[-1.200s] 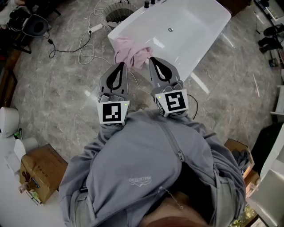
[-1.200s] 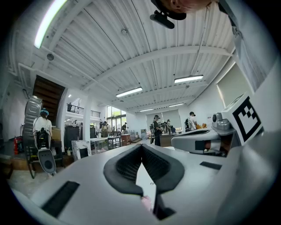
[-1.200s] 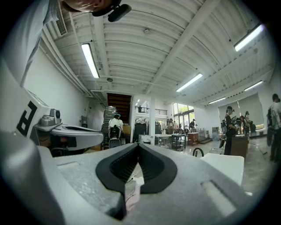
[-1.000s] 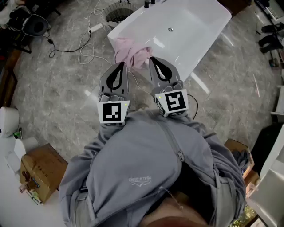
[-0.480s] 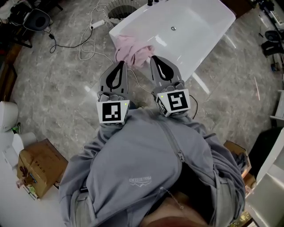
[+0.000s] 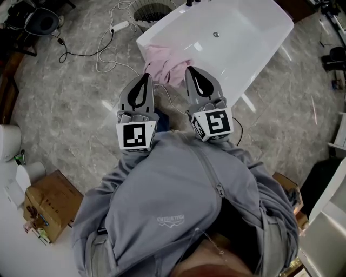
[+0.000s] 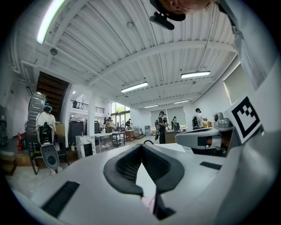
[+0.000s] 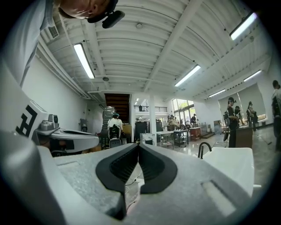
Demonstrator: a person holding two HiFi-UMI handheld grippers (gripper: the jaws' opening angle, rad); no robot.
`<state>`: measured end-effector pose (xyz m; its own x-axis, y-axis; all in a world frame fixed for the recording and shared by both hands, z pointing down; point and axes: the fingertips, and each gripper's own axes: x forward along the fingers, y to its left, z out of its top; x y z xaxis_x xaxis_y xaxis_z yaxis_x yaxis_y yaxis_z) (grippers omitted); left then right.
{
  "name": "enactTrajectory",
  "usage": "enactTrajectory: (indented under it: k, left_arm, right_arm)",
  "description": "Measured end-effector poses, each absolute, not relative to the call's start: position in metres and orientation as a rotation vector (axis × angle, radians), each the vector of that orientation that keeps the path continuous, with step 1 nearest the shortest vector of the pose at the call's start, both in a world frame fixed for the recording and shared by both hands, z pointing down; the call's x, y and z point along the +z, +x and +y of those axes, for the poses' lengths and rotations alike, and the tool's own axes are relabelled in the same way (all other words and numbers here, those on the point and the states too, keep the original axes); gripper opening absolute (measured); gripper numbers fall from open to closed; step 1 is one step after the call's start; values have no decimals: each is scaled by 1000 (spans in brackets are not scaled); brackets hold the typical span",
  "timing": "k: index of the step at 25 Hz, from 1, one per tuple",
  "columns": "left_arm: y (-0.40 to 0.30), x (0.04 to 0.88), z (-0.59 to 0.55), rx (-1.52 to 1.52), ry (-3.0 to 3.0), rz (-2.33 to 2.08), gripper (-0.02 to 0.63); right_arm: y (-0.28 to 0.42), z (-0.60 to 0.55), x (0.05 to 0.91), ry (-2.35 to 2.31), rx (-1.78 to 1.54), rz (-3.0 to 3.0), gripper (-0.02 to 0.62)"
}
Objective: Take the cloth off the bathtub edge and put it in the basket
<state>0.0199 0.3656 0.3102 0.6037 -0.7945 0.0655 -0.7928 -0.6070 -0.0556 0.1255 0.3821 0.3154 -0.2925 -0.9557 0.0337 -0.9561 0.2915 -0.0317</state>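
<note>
Pressed together at their tips are the jaws of the left gripper [image 6: 144, 77], as its own view shows, with only the oval hollow between the dark pads left open and nothing held there. The right gripper [image 6: 190, 70] is likewise closed, its pads meeting at the tip and empty. Both grippers are held side by side in front of the person's grey jacket [image 6: 178, 200], each with a marker cube [image 6: 136, 135] at its rear, and both are pointed toward the white bathtub [image 6: 243, 48].

The pink cloth [image 6: 165, 64] is seen bunched over the near corner of the bathtub's rim, partly hanging down the outer wall. It lies just ahead of the two closed tips and between them. Whether either tip touches it cannot be told from the head view. In the left gripper view a small patch of pink is visible low down through the gap behind the pads.

A round wire basket [image 6: 150, 11] stands on the marble floor [image 6: 70, 103] beside the tub's far left corner, well apart from the cloth. A power strip [image 6: 120, 25] with looping cables is laid on the floor near it. A cardboard box [image 6: 46, 203] is placed at the lower left. A drain [image 6: 215, 34] is set in the tub's bottom.
</note>
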Motion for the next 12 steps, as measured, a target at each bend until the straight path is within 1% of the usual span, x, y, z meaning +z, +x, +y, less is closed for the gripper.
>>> enactTrajectory:
  k: [3,12]
  left_arm:
    - [16,314,329,-140,-2822,1343,6]
    - [15,315,212,-152,-2909,1172,6]
  right_arm:
    - [118,348,316,1871,30,-2497,5]
    - [111,242,325,2003,81,-2376,5]
